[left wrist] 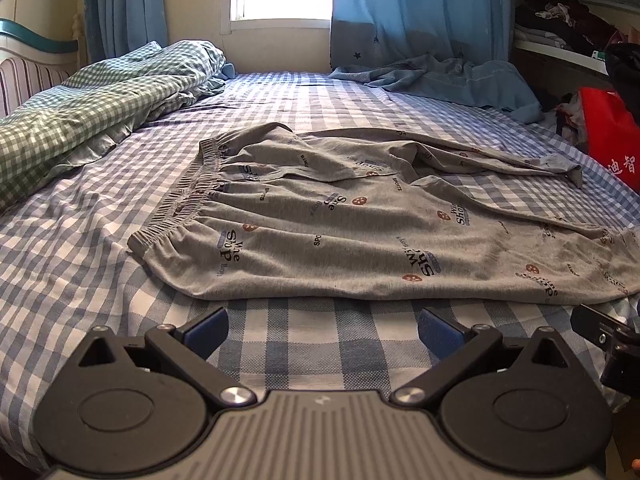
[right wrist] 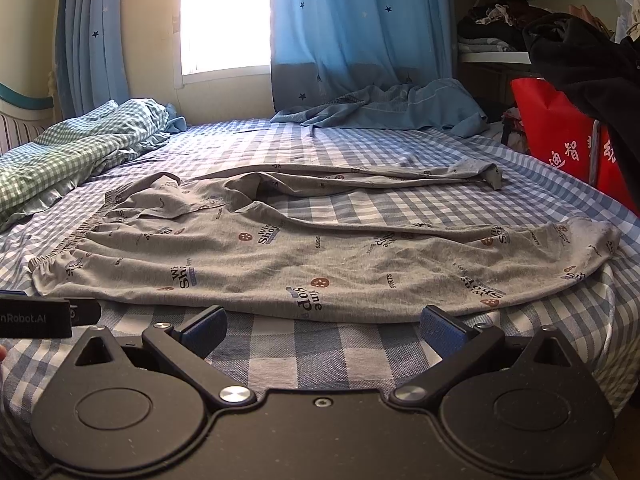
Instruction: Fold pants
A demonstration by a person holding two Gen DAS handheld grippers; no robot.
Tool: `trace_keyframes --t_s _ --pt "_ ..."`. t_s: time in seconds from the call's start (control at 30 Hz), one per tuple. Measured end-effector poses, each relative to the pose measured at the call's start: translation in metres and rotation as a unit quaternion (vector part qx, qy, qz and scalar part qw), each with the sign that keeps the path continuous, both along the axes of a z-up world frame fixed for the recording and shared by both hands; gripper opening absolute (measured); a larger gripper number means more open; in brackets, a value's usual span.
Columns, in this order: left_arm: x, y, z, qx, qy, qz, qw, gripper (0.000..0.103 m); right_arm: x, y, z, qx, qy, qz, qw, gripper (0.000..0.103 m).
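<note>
Grey printed pants lie spread on the blue checked bed sheet, waistband to the left, legs running right. The near leg lies flat; the far leg is creased and narrow. The pants fill the middle of the right wrist view too. My left gripper is open and empty, just short of the pants' near edge by the waist end. My right gripper is open and empty, just short of the near leg's edge. The right gripper's body shows at the right edge of the left wrist view.
A green checked quilt is bunched at the left. A blue garment lies at the far end by the curtains. A red bag and shelves of clothes stand to the right of the bed.
</note>
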State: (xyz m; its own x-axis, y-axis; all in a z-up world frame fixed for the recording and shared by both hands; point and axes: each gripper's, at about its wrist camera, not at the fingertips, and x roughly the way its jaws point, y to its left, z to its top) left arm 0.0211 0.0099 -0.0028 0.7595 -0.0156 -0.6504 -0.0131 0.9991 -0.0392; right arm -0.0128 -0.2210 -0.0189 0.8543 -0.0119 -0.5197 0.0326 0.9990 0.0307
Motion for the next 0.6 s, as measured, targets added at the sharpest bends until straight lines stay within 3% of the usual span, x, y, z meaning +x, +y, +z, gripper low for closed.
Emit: trace_keyframes --t_s 0.2,0.43,0.6 --pt "0.012 0.001 0.014 0.005 -0.027 -0.005 0.9996 0.103 0.002 -0.003 0.003 0.012 -0.011 -0.005 1.000 0.102" --pt "0.041 -0.002 0.028 0.025 -0.042 -0.054 0.9974 0.103 0.018 -0.010 0.013 0.037 -0.048 0.015 0.998 0.102" --pt "0.089 0.005 0.039 0.076 -0.054 -0.073 0.9930 0.103 0.064 -0.029 0.029 0.035 -0.055 0.058 0.996 0.102"
